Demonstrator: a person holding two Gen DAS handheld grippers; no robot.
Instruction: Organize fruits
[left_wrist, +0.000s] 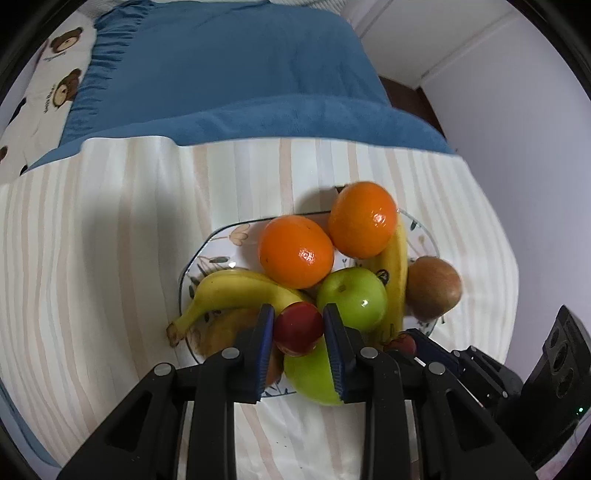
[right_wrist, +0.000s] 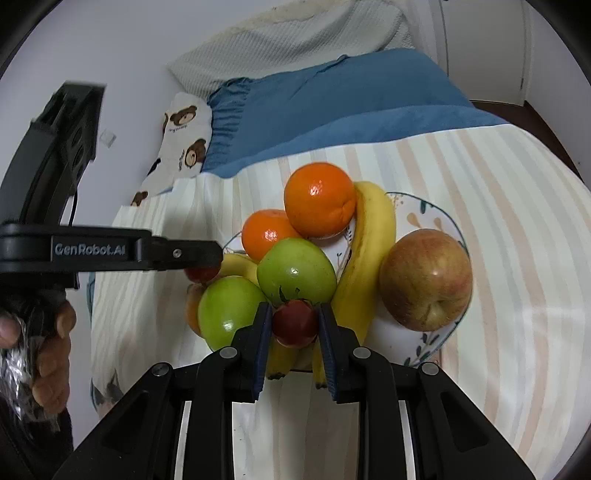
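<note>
Two hand-held tools worked a crowded plate (left_wrist: 207, 243) of fruit on a striped cloth spread over a bed. The left tool (left_wrist: 299, 323) was closed on a small red fruit (left_wrist: 297, 326) near the plate's near rim; the right tool (right_wrist: 295, 321) gripped a second small red fruit (right_wrist: 294, 323) in the same way, each with pads pressed to the fruit's sides. Both fruits looked light, smooth and easily bruised, so a gentle hold across the widest part seemed wise. Around them lay two oranges (left_wrist: 295, 251), green apples (left_wrist: 352, 299), bananas (left_wrist: 236, 288) and a reddish apple (right_wrist: 424, 278) perched at the plate's far-right rim, likely to roll. Open cloth lay left of the plate and toward the bed's near edge; the blue blanket (left_wrist: 221, 74) bounded the far side.
</note>
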